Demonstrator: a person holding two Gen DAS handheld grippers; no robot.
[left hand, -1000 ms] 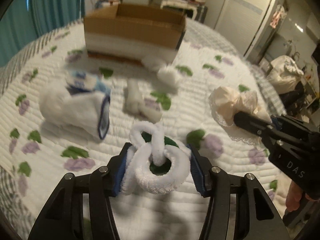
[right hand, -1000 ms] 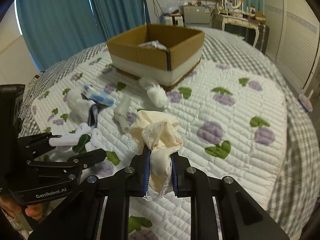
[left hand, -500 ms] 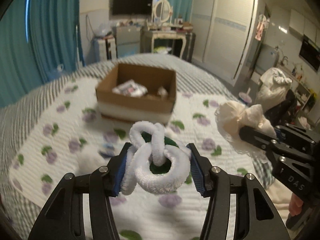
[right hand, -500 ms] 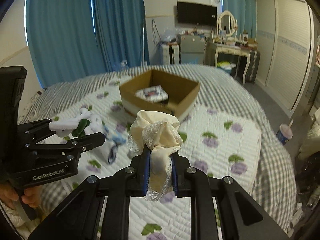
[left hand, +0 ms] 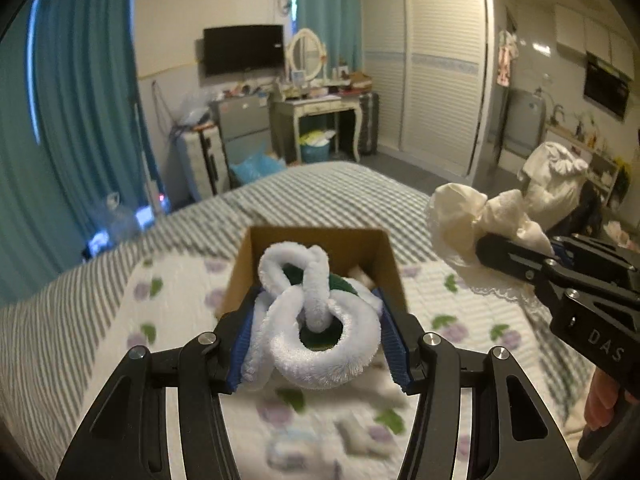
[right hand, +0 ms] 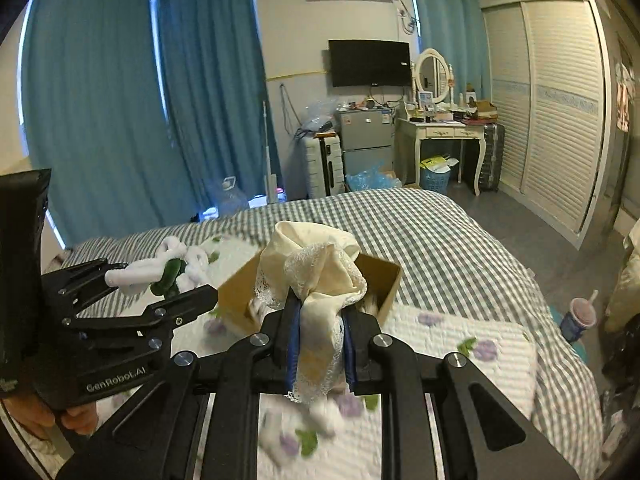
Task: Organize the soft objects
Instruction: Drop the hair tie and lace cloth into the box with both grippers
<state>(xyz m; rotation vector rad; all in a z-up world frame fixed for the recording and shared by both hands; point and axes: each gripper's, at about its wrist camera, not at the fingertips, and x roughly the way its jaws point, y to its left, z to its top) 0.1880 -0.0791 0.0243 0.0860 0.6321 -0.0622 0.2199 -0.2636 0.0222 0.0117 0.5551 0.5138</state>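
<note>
A bed with a grey checked cover carries a white quilt printed with purple flowers and green leaves. On the quilt sits an open cardboard box. The left gripper is clenched on a white fluffy loop toy, held above the quilt in front of the box. The right gripper is clenched on a cream lace cloth, held up before the box. Behind the bed stand blue curtains, a wall television, a dressing table and a white wardrobe.
</note>
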